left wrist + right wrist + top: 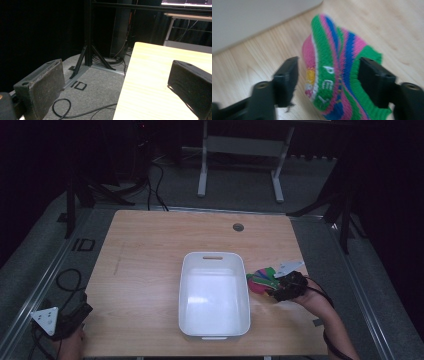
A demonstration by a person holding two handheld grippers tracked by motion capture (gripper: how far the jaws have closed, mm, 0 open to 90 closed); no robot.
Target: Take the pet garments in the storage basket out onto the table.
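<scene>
Right tool [328,82] is standing with its jaws apart, one on each side of a striped knitted sock [337,72] and neither pressing it; the sock is lying on the counter [145,245], just beside the right wall of a white tub [215,295]. Left tool [115,85] is hanging at the counter's near left corner with its jaws wide apart and nothing between them, well apart from the tub. Beyond the counter, cables [155,180] are trailing over the grey floor [240,185].
</scene>
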